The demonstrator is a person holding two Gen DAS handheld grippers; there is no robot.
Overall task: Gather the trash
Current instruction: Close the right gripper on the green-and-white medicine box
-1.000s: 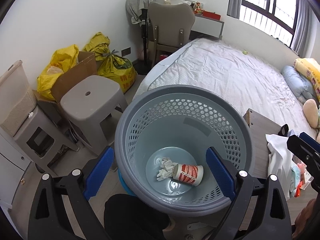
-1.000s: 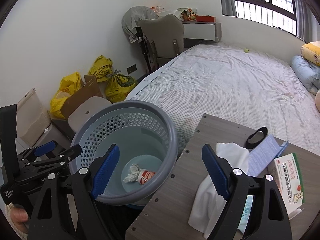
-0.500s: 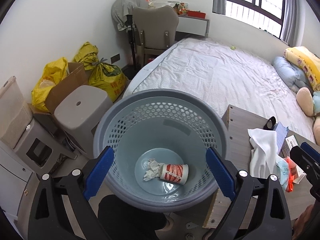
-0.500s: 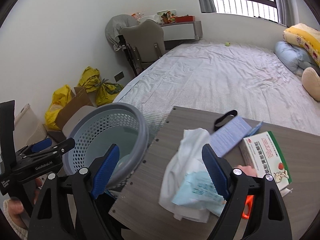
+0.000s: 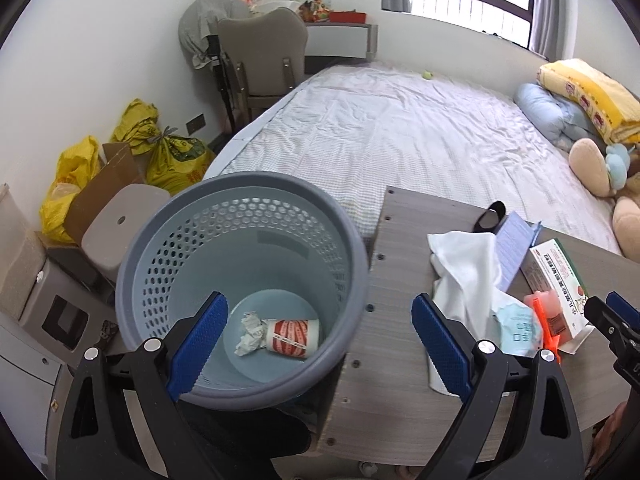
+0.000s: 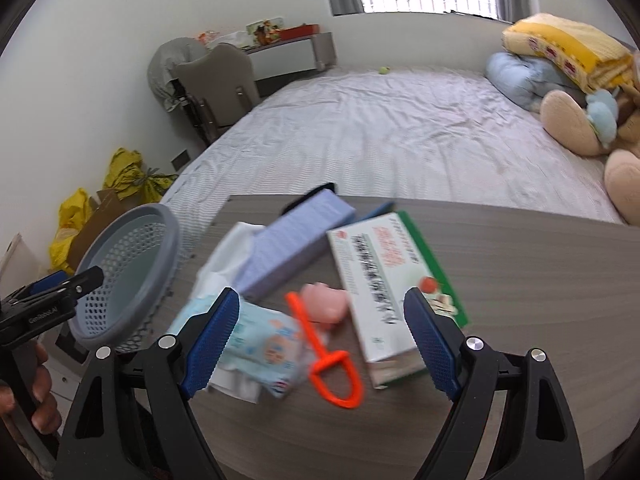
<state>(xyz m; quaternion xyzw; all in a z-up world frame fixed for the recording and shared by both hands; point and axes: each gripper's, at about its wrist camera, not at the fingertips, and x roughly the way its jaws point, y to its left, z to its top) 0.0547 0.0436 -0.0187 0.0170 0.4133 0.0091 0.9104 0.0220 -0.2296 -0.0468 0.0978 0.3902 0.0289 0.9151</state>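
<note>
A grey-blue perforated waste basket stands at the left edge of a wooden table; it holds a crumpled paper and a red-and-white cup. My left gripper is open and empty, straddling the basket's near rim and the table edge. My right gripper is open and empty above a pile on the table: a blue wipes packet, an orange plastic tool, a pink item, a green-and-white box, a lilac booklet and a white cloth.
A bed lies beyond the table, with pillows and plush toys at the right. Left of the basket are a grey stool, a cardboard box and yellow bags. A chair and shelf stand by the far wall.
Both grippers have swung right. The basket has slid left in both views, and the right gripper now hovers over the pile on the table. Both stayed open.
</note>
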